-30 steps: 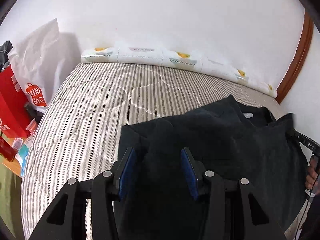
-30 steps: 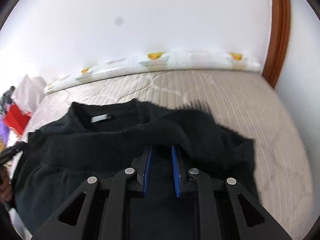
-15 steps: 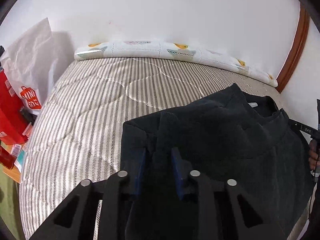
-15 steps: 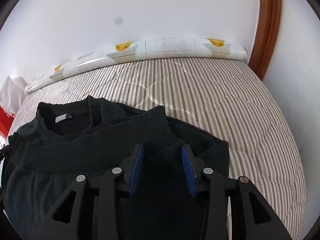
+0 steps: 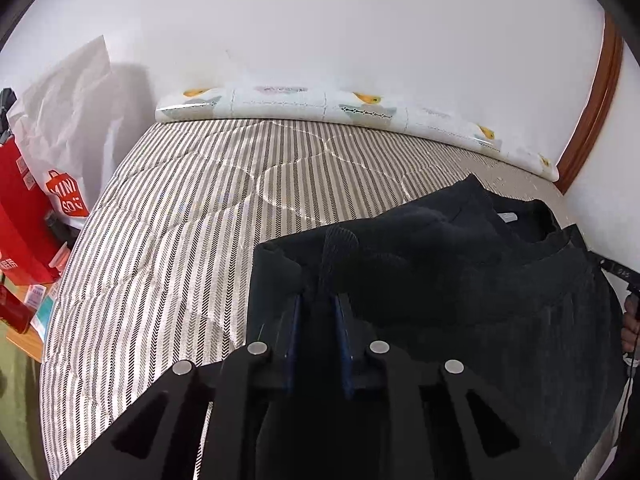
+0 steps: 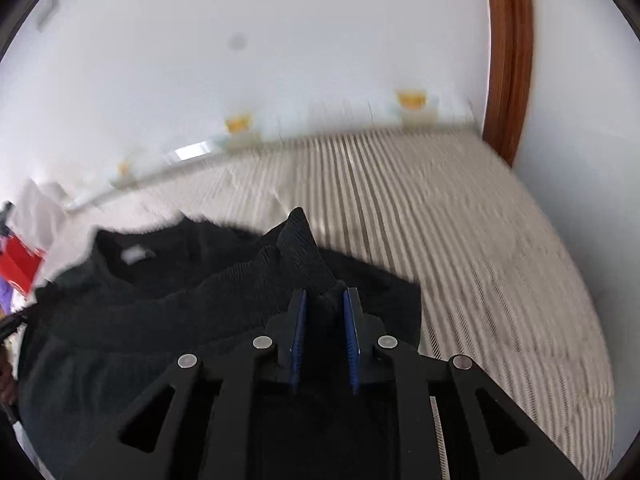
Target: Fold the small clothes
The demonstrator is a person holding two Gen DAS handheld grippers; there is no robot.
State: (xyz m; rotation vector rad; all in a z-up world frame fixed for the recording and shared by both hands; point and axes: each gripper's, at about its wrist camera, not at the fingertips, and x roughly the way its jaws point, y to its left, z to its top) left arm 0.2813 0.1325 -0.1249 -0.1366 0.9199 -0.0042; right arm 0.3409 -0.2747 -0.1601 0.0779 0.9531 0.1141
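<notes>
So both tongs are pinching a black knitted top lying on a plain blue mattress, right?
Not quite: the left wrist view shows the mattress is grey-and-white striped, not plain blue. Left tongs and right tongs do pinch the black knitted top.

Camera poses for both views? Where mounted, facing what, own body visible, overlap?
Left wrist: on the left gripper, facing the striped mattress and white wall; its fingers pinch the black knit sweater; a hand shows at the right edge.
Right wrist: on the right gripper, facing the wall and brown wooden door frame, pinching the sweater's hem; blurred.
Shared: sweater, mattress, wall.
</notes>
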